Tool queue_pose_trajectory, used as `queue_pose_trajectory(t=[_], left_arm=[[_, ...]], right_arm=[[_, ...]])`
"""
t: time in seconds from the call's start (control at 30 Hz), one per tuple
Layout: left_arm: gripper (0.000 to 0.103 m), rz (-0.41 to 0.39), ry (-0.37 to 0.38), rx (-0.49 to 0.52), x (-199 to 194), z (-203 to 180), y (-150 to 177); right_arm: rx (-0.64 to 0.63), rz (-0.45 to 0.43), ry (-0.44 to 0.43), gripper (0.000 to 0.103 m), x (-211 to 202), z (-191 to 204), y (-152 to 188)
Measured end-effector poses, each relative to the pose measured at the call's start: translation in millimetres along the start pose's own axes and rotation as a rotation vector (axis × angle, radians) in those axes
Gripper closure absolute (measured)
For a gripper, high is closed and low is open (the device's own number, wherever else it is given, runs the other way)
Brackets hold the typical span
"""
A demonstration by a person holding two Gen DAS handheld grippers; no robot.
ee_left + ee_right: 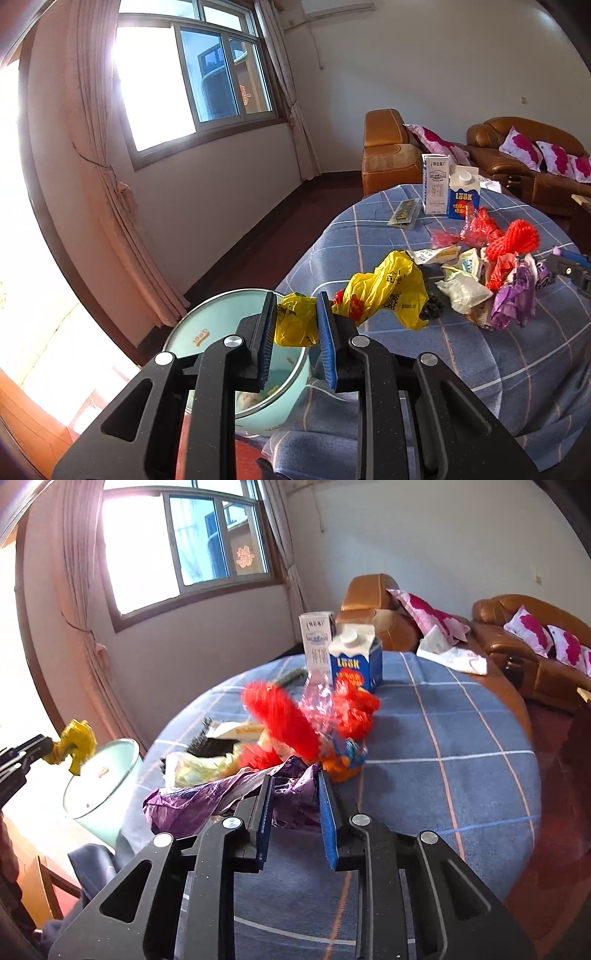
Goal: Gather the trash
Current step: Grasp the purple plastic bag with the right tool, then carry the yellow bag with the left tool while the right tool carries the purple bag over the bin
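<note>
Left gripper (295, 325) clamps the yellow bag (384, 291) just above the bin (221, 310); its trailing tail may snag; right gripper (295, 797) pinches the purple wrapper (207, 801), which may tear.

Blurred and half-hidden trash

The red net (280, 720) beside the blue carton (356, 664) is motion-blurred; the bin (221, 317) sits partly hidden behind fingers (266, 343).

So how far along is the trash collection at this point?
Early on. The pale green bin holds a few scraps. The left gripper is pinching a yellow bag near the bin's rim; the right gripper is clamped on a purple bag. Red netting, wrappers and two cartons remain on the table.
</note>
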State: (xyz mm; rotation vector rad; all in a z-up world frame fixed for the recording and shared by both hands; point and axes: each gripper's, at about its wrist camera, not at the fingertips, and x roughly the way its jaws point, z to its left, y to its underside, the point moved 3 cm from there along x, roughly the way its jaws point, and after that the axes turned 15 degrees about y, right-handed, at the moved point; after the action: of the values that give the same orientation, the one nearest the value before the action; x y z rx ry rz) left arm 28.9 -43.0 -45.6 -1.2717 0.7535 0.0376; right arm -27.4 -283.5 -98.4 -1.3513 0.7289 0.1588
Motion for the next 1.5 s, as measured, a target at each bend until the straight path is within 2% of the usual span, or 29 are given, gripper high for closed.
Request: queue_pose_trajectory(t=[0.17, 0.4, 0.9, 1.5], left_arm=[[0.081, -0.001, -0.057, -0.009, -3, 16, -3], [0.081, 0.029, -0.12, -0.042, 0, 44, 4], [0.081, 0.087, -0.251, -0.093, 12, 98, 17], [0.081, 0.175, -0.4, -0.106, 25, 152, 38]], right_arm=[[0.007, -0.067, -0.013, 0.079, -17, 13, -18], [-0.027, -0.11, -0.054, 0.079, -22, 48, -42], [-0.094, -0.112, -0.115, 0.079, 14, 116, -67], [-0.218, -0.105, -0.195, 0.079, 43, 206, -73]])
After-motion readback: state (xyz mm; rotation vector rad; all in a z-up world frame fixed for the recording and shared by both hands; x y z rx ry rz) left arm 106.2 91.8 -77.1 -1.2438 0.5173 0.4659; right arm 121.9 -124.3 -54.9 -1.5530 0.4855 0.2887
